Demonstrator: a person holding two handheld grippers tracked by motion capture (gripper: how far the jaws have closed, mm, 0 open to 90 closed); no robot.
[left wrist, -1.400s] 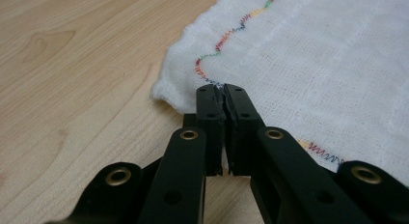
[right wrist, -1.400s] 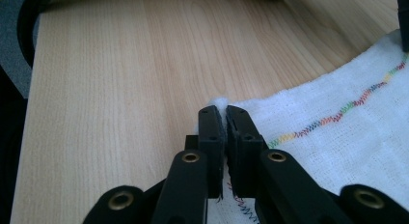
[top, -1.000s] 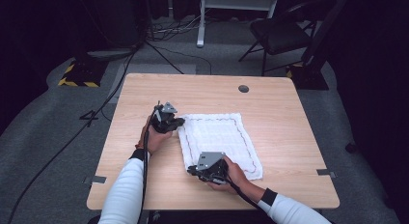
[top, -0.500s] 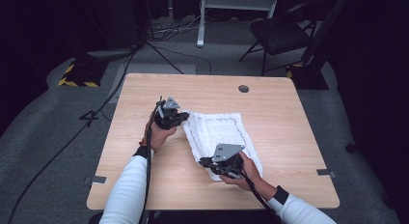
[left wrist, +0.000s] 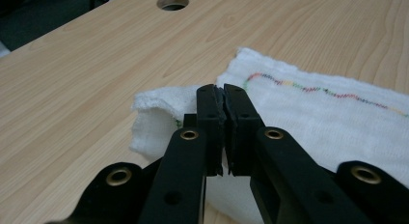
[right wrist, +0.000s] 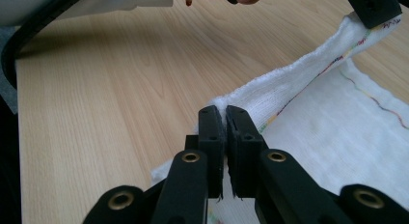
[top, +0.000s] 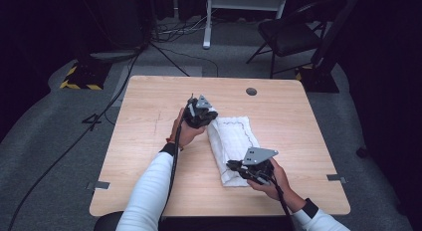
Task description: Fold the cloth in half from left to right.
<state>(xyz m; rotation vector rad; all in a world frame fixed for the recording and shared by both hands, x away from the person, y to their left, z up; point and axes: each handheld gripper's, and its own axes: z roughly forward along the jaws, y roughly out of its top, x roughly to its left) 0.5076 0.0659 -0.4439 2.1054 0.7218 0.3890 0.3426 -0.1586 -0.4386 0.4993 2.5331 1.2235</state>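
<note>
A white towel (top: 238, 136) with a coloured stitched line lies half folded on the wooden table (top: 149, 121). My left gripper (top: 213, 121) is shut on the towel's far corner, and the cloth (left wrist: 313, 113) bunches around the closed tips (left wrist: 221, 94). My right gripper (top: 233, 166) is shut on the near corner, its tips (right wrist: 221, 113) pinching the raised edge of the towel (right wrist: 337, 132). That lifted edge runs taut to the left gripper (right wrist: 374, 9) at the top right of the right gripper view. Both held corners hang over the towel's middle.
A round cable hole (top: 251, 91) sits near the table's far edge, also seen as the hole (left wrist: 172, 0) ahead of the left gripper. Behind the table stand a black chair (top: 288, 34) and a white frame (top: 206, 22). Cables (top: 74, 141) trail across the floor at left.
Both grippers have moved right and a little up, carrying the towel's left edge over its middle. The towel was spread flat and is now folded to a narrower strip.
</note>
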